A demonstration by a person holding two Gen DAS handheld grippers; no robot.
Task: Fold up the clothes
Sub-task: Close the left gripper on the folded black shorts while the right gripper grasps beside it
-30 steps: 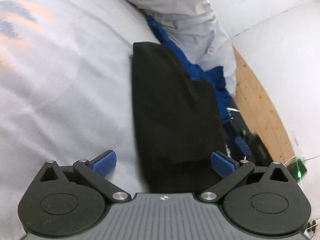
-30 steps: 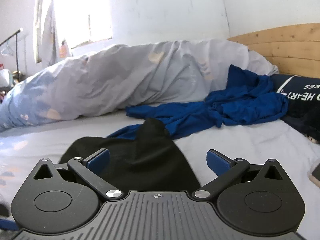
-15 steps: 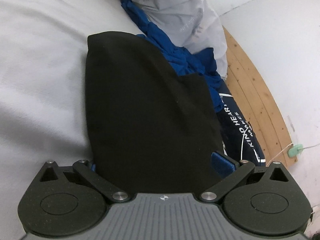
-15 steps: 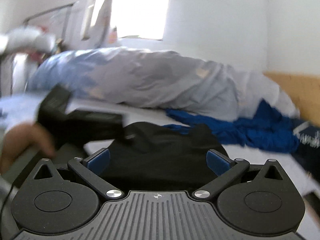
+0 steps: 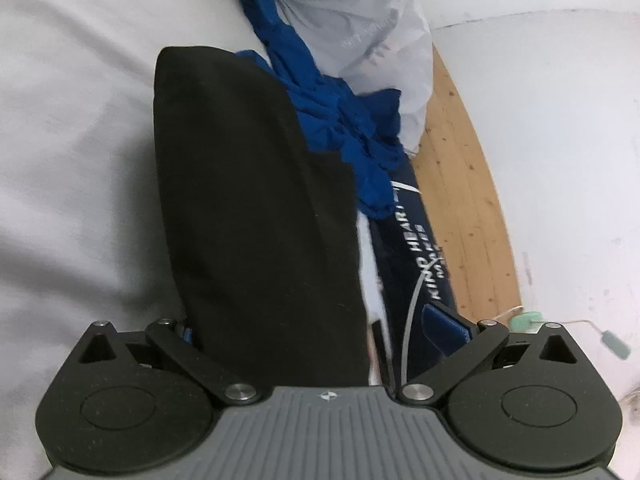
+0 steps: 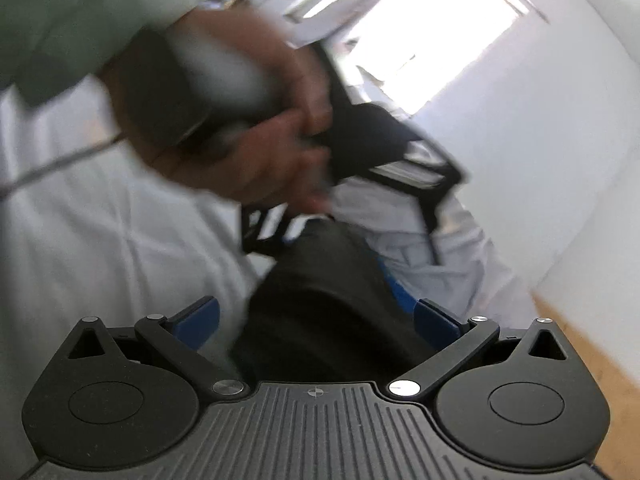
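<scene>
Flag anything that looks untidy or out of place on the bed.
The blue garment lies crumpled in a heap against the bunched grey duvet, not folded, beside the black garment. A thin white cable trails over the dark printed fabric.

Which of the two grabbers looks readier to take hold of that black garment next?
Probably the left gripper: the black garment already lies between its open fingers, covering one of them. The right gripper is open too, but its view is blurred, so its placement is harder to judge.

left tool's left pad (image 5: 185,334) hidden behind black garment (image 5: 252,200), hand (image 6: 256,152) motion-blurred
</scene>
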